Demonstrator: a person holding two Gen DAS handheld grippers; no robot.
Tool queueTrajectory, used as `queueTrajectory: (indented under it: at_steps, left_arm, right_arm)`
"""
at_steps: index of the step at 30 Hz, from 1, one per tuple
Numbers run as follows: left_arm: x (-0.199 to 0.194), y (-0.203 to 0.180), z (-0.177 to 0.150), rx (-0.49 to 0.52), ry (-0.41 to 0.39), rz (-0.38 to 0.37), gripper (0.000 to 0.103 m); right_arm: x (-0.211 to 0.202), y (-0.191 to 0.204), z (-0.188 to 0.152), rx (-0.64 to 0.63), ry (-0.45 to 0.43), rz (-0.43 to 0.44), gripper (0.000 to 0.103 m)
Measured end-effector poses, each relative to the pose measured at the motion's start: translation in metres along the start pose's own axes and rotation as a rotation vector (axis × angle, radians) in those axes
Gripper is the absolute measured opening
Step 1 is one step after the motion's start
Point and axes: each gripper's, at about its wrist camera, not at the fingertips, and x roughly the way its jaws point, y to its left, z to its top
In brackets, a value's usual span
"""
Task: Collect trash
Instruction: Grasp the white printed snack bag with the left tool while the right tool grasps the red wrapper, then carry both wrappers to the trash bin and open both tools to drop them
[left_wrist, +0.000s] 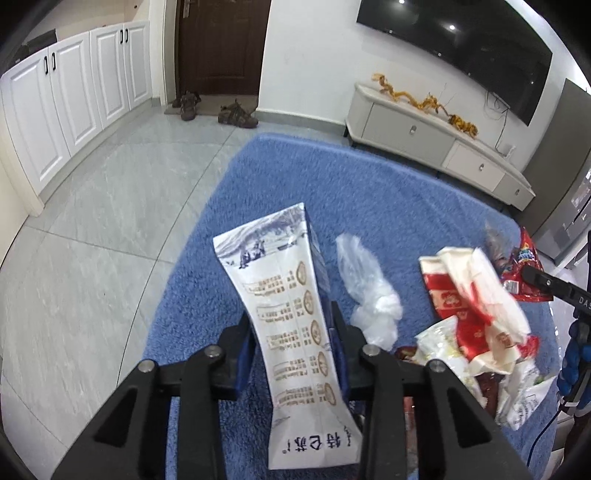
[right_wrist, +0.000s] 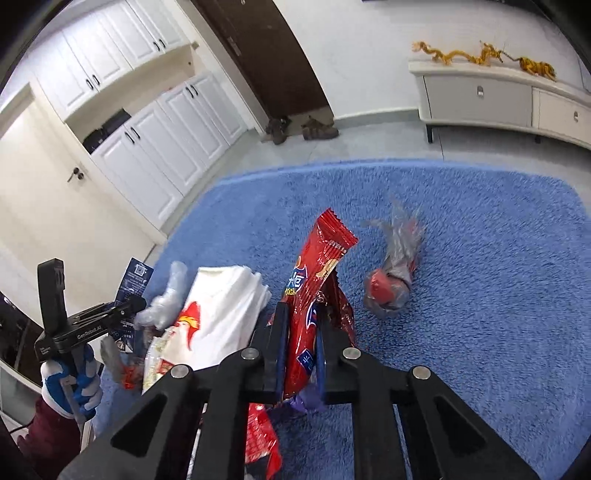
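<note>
My left gripper (left_wrist: 293, 325) is shut on a white and blue milk carton (left_wrist: 291, 314), flattened, held above the blue rug (left_wrist: 295, 177). My right gripper (right_wrist: 300, 332) is shut on a red snack wrapper (right_wrist: 314, 295), held upright above the rug (right_wrist: 480, 295). The right gripper also shows at the right edge of the left wrist view (left_wrist: 543, 284); the left gripper shows at the left of the right wrist view (right_wrist: 110, 314). A heap of trash lies between them: a red and white bag (left_wrist: 476, 310), a crumpled clear plastic bag (left_wrist: 369, 291), a white bag with red print (right_wrist: 218, 314).
A grey plastic bag wrapped around something red (right_wrist: 391, 291) lies alone on the rug. A white TV cabinet (left_wrist: 436, 140) stands beyond the rug. White cupboards (left_wrist: 66, 110) line the left wall. Shoes (left_wrist: 236, 112) sit by the dark door. Grey tile floor (left_wrist: 92, 240) surrounds the rug.
</note>
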Motion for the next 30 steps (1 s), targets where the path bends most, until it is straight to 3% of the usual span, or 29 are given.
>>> queueTrajectory:
  at_steps: [7, 17, 23, 30]
  left_arm:
    - [-0.051, -0.012, 0.005, 0.012, -0.101, -0.010, 0.034]
    - [-0.125, -0.058, -0.016, 0.088, -0.189, -0.063, 0.034]
    - [-0.139, -0.126, -0.034, 0.203, -0.181, -0.157, 0.034]
    - [-0.123, -0.249, -0.052, 0.378, -0.119, -0.308, 0.034]
  right_arm:
    - [-0.053, 0.014, -0.006, -0.047, -0.085, 0.007, 0.011]
    - [-0.140, 0.021, -0.048, -0.108, -0.154, -0.056, 0.011]
    - [-0.205, -0.006, -0.089, -0.047, -0.221, -0.146, 0.011]
    - [-0.272, -0.086, -0.153, 0.121, -0.278, -0.309, 0.012]
